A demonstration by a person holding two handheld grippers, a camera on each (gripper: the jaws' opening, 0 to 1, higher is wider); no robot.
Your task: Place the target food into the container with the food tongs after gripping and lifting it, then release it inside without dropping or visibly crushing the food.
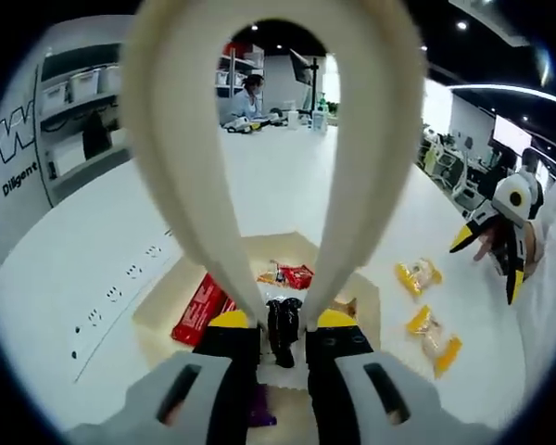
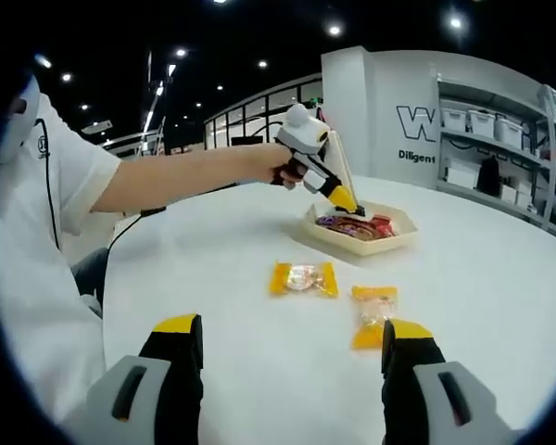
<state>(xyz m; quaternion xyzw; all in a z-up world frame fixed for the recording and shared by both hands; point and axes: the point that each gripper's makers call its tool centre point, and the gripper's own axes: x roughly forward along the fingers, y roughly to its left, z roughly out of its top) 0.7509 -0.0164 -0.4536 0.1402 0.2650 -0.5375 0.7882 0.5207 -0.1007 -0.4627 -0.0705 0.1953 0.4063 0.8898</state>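
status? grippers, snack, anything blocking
Left gripper clamps the cream tongs, tips over the tray pinching a dark snack packet. Right gripper open, idle above table. Two yellow packets lie loose, not blocking.

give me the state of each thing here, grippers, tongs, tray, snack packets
left gripper: shut on the tongs
tongs: cream, held over the tray, tips nipping a dark packet
dark packet: between the tong tips, above the tray
tray: on the table, holding red and mixed packets
right gripper: open, holding nothing
two yellow packets: flat on the table, outside the tray
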